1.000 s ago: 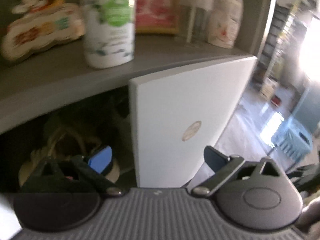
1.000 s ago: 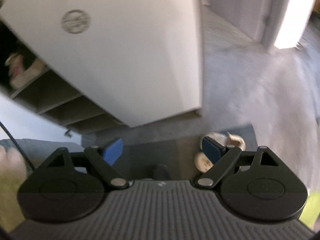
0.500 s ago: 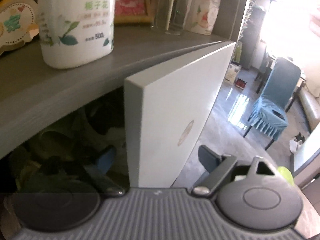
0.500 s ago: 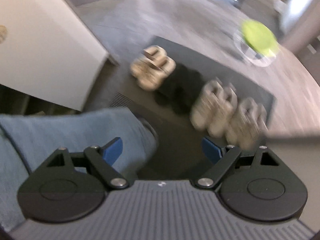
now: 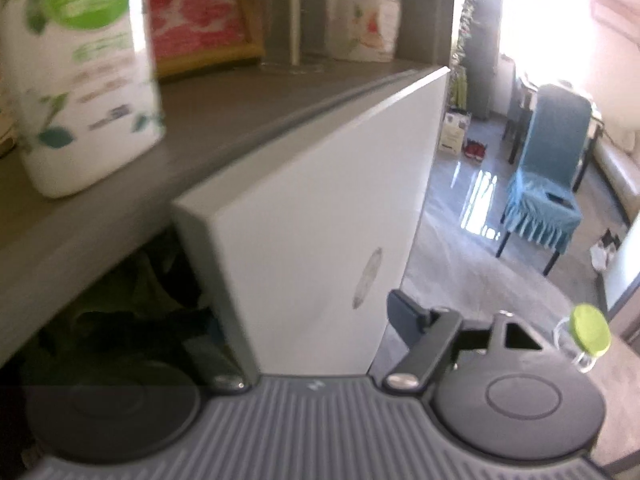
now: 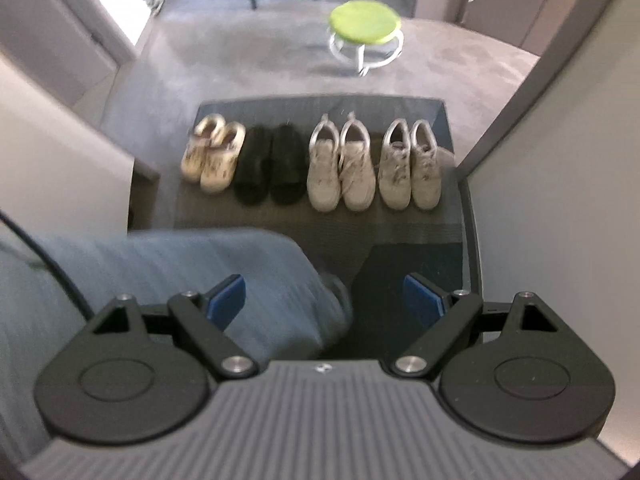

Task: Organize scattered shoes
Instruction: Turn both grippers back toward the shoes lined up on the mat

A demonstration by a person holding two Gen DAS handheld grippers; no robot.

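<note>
Several pairs of shoes stand in a row on a dark mat (image 6: 400, 232): beige shoes (image 6: 212, 156), black slippers (image 6: 268, 168), white sneakers (image 6: 342, 164) and grey sneakers (image 6: 410, 164). My right gripper (image 6: 324, 300) hangs open high above the mat, over a person's jeans leg (image 6: 200, 272), with nothing between its blue pads. My left gripper (image 5: 300, 328) straddles the edge of a white cabinet door (image 5: 320, 220). Its jaws are closing with the door between them. The left finger is lost in the dark cabinet (image 5: 132, 304), whose contents I cannot make out.
On the grey shelf (image 5: 100, 208) above the door stand a white bottle with a green label (image 5: 80, 80), a framed picture (image 5: 200, 12) and a glass. A green stool (image 6: 364, 20) stands beyond the mat. A blue-covered chair (image 5: 548, 184) is further into the room.
The right view swung from the white door round to the row of shoes on the mat. The left gripper rolled and closed in around the door's edge, its jaws narrowing.
</note>
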